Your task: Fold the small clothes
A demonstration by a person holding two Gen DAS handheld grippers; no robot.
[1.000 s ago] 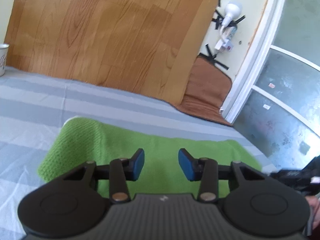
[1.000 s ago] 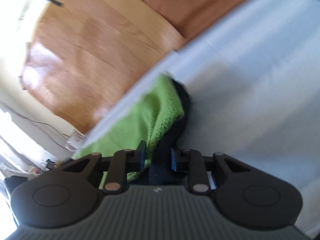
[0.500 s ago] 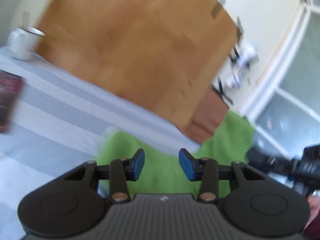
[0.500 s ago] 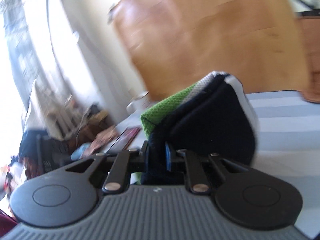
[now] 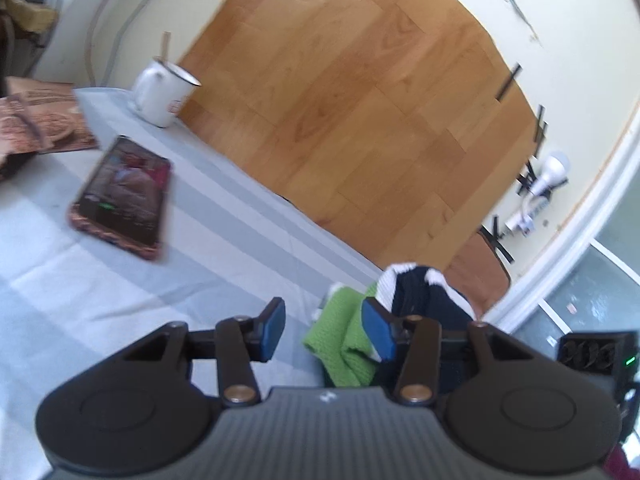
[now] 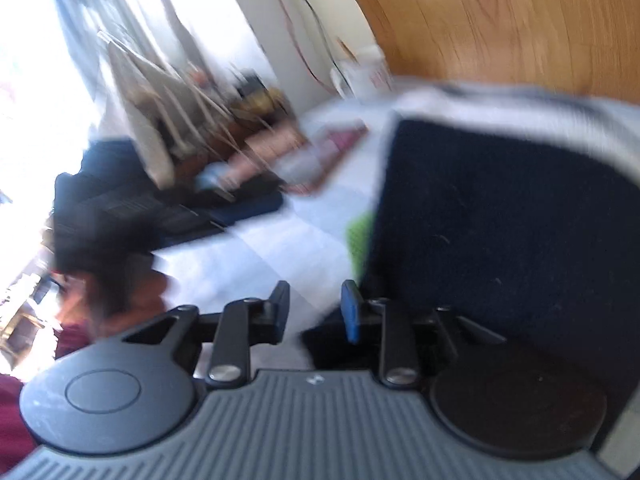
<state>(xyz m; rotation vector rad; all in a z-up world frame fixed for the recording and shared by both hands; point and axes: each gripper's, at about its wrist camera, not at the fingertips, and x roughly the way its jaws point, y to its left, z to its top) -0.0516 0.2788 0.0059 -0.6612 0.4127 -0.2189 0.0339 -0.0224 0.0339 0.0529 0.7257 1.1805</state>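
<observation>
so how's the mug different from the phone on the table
The mug is white and stands upright at the back edge with a stick in it; the phone is dark, in a reddish case, and lies flat, screen up, nearer the left claw. Both rest on the grey striped cloth.

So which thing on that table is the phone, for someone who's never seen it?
Start at the grey striped tablecloth before the wooden board. Left of the green garment, nearer than the white mug, lies the phone. It alone is flat, dark and glossy, with a reddish case.
</observation>
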